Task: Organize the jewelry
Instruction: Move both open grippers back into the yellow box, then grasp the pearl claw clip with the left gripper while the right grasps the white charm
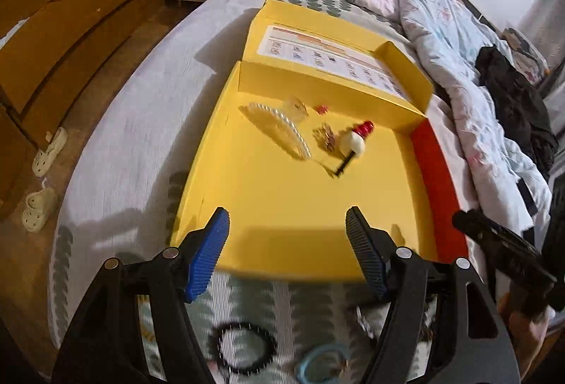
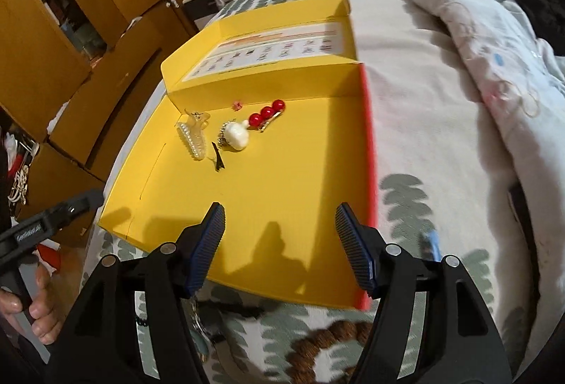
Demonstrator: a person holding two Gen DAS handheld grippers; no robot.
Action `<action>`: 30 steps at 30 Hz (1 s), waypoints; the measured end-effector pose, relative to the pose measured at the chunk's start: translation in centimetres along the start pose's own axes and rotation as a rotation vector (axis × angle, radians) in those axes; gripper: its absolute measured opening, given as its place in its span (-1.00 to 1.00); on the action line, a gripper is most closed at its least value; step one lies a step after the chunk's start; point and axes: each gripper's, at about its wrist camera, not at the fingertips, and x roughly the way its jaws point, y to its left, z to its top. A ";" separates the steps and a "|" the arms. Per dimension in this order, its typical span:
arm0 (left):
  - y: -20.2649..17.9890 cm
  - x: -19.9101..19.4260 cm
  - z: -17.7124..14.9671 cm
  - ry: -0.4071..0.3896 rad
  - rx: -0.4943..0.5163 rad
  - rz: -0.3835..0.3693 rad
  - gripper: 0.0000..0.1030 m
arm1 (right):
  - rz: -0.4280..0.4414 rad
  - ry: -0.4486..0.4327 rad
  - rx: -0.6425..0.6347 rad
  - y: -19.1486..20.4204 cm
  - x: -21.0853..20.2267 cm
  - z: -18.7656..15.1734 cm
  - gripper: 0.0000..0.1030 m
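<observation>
Scene: yellow box lay open on bed, hair clips at its far end | Grippers: left gripper and right gripper gaped, empty | Advice: lower onto black bracelet (near edge), pinch gently.

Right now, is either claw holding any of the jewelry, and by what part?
Nothing is held. The left claw and right claw both stand open and empty above the yellow box.

A: What's in the yellow box?
B: Lid open, flat on bed. Pearl claw clip, white pom clip, red-bead clip, tiny pink clip, all near back wall.
A: Outside?
B: Black bead bracelet, brown bead bracelet on bed, just in front.
</observation>
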 end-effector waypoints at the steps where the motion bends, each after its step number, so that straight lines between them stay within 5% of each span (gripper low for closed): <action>1: 0.1 0.5 0.6 0.001 -0.002 0.006 0.33 | 0.009 0.002 0.000 0.2 0.4 0.2 0.32; 8: 2.1 3.4 3.7 0.046 -0.085 -0.052 0.32 | 0.045 0.020 0.013 1.0 2.4 1.2 0.32; 30: 0.4 10.3 8.2 0.118 -0.064 0.014 0.33 | 0.086 0.048 0.039 2.0 5.8 3.3 0.32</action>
